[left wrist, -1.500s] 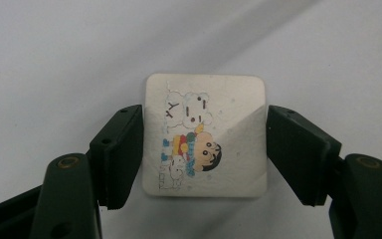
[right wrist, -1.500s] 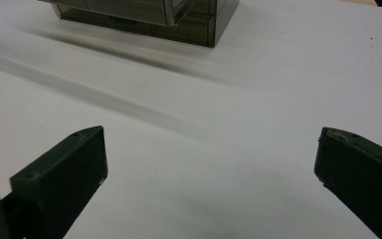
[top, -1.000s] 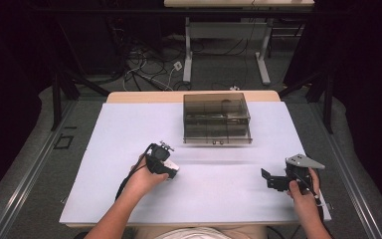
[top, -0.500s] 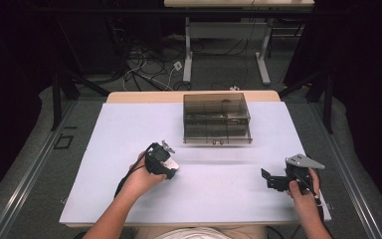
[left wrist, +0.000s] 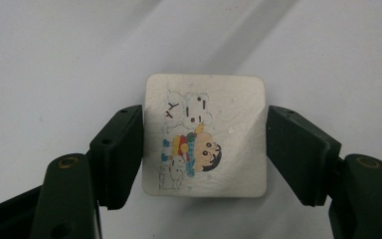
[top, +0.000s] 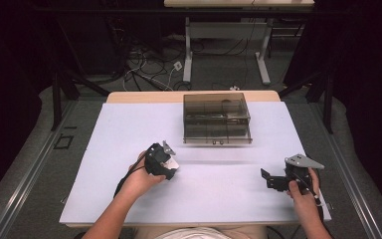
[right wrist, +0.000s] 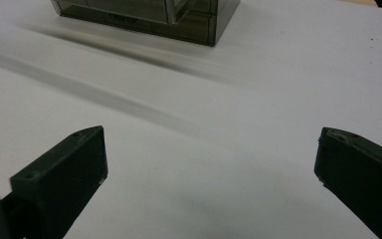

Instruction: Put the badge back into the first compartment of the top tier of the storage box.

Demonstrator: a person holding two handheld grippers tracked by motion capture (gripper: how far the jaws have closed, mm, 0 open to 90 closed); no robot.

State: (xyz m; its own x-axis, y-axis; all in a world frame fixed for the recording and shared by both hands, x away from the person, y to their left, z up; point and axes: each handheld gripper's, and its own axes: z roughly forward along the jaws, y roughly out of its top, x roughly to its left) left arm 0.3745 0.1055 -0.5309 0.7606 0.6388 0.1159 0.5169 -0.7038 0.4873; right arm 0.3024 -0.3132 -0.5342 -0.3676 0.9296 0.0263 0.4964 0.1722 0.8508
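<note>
A small white square tile [left wrist: 204,99] with a cartoon child printed on it lies flat on the white table [top: 219,194]. My left gripper [left wrist: 205,149] points down at it, one black jaw pressed against each side edge of the tile. From above, the left gripper [top: 168,167] sits left of the table's centre, with a corner of the tile [top: 173,163] showing beside it. My right gripper [top: 267,179] rests low near the front right of the table. Its jaws [right wrist: 211,164] are spread wide over bare table.
A smoky transparent drawer box [top: 217,119] stands at the middle back of the table, and its lower edge [right wrist: 169,15] lies ahead of the right gripper. Cables and desk legs sit on the floor beyond the table's far edge.
</note>
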